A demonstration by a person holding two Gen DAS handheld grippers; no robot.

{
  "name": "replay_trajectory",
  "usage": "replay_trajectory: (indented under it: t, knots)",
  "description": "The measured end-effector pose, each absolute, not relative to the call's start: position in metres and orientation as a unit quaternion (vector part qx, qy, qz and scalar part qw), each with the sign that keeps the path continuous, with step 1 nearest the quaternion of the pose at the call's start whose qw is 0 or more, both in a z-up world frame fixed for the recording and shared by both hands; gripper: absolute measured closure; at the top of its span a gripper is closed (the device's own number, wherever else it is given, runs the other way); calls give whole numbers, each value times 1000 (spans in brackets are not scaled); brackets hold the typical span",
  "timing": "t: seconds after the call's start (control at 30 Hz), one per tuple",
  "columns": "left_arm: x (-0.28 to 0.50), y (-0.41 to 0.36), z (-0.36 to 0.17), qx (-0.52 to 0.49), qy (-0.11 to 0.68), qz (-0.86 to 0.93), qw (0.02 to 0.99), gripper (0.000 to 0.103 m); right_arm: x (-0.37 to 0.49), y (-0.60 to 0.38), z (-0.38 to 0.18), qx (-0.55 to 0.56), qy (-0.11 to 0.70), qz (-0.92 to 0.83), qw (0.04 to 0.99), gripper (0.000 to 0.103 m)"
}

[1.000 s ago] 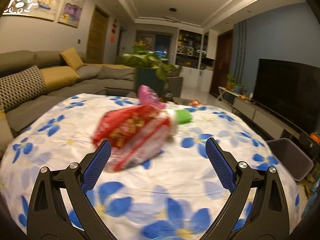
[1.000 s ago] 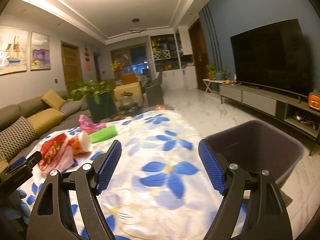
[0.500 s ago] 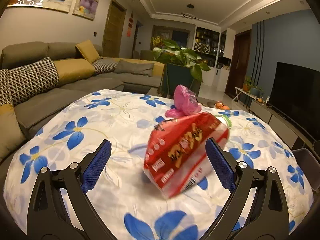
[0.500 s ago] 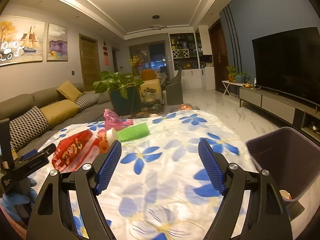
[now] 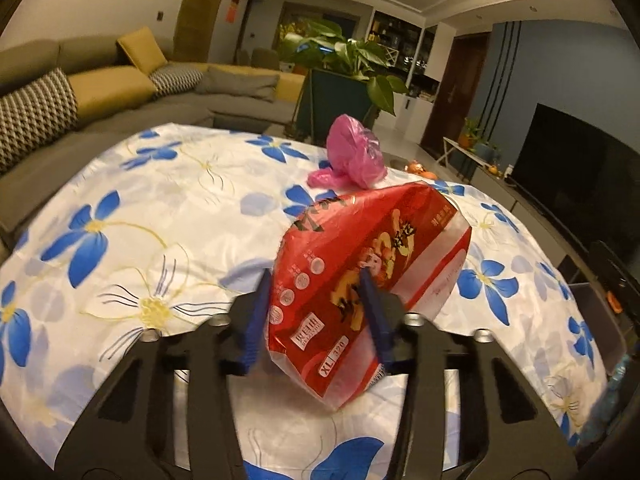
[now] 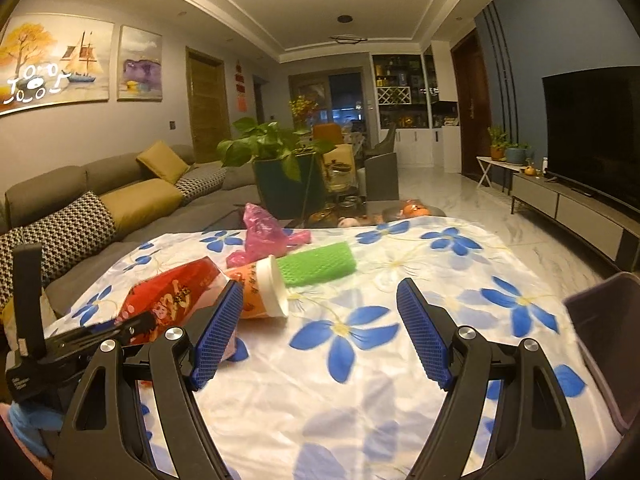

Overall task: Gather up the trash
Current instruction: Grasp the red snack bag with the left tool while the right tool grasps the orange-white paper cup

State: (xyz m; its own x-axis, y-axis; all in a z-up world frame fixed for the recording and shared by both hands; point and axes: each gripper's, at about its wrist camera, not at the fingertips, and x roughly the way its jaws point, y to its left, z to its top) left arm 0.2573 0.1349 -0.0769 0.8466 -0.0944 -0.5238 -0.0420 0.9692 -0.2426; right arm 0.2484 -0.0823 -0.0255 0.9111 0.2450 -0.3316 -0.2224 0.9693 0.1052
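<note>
Two blue pads of my left gripper [image 5: 316,312] pinch the crinkly red plastic snack bag [image 5: 368,276], while my right gripper [image 6: 320,332], spread wide and empty, sits nearer the dark plastic bin [image 6: 608,344] at the right.

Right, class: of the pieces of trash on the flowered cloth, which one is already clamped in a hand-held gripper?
The red snack bag: the left hand-held gripper pinches it, while the pink bag, paper cup and green roll lie free.

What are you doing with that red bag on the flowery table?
Tidying up trash. The left gripper has its fingers closed on the red snack bag. The right gripper is open and empty over the table. A paper cup, a green roll and a pink bag lie waiting. The bin sits beside the table.
</note>
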Motion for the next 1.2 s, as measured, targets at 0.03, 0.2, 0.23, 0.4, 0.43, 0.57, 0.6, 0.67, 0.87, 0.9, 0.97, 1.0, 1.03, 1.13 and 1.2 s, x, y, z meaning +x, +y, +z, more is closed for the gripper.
replay_trajectory:
  t: [0.03, 0.2, 0.23, 0.4, 0.43, 0.57, 0.6, 0.67, 0.87, 0.9, 0.97, 1.0, 1.03, 1.13, 1.2]
  knots:
    - [257, 136, -78, -128, 278, -19, 952, 79, 251, -80, -26, 33, 176, 123, 976, 26]
    - [254, 136, -79, -131, 276, -31, 952, 98, 271, -67, -33, 34, 191, 136, 972, 26]
    - [251, 137, -79, -134, 272, -31, 952, 100, 275, -64, -34, 35, 195, 138, 970, 26]
    - [234, 151, -68, -155, 239, -15, 959, 103, 293, -50, -39, 35, 209, 150, 966, 30]
    - [229, 156, -65, -158, 229, -1, 961, 103, 297, -48, -41, 37, 213, 153, 964, 30]
    - [220, 170, -54, -157, 201, 46, 966, 103, 313, -34, -49, 41, 235, 165, 957, 35]
    - [220, 172, -52, -152, 197, 57, 967, 103, 315, -32, -50, 44, 240, 168, 955, 37]
    - [220, 172, -50, -144, 192, 67, 968, 103, 321, -28, -54, 51, 251, 177, 950, 40]
    - [225, 170, -54, -134, 199, 69, 968, 103, 327, -15, -60, 46, 272, 201, 940, 63]
    - [226, 170, -55, -135, 201, 67, 968, 103, 325, -13, -60, 41, 270, 205, 940, 66]
    - [228, 169, -57, -137, 205, 65, 967, 103, 322, -11, -59, 36, 270, 214, 938, 74]
    - [228, 169, -58, -138, 207, 63, 967, 103, 320, -10, -59, 34, 269, 217, 938, 76]
    - [228, 168, -59, -138, 208, 62, 966, 103, 319, -10, -58, 34, 267, 221, 937, 78]
    - [228, 166, -59, -138, 211, 60, 966, 103, 311, -9, -56, 33, 265, 233, 935, 87]
    - [227, 165, -59, -138, 214, 59, 965, 103, 306, -9, -54, 33, 263, 239, 934, 93]
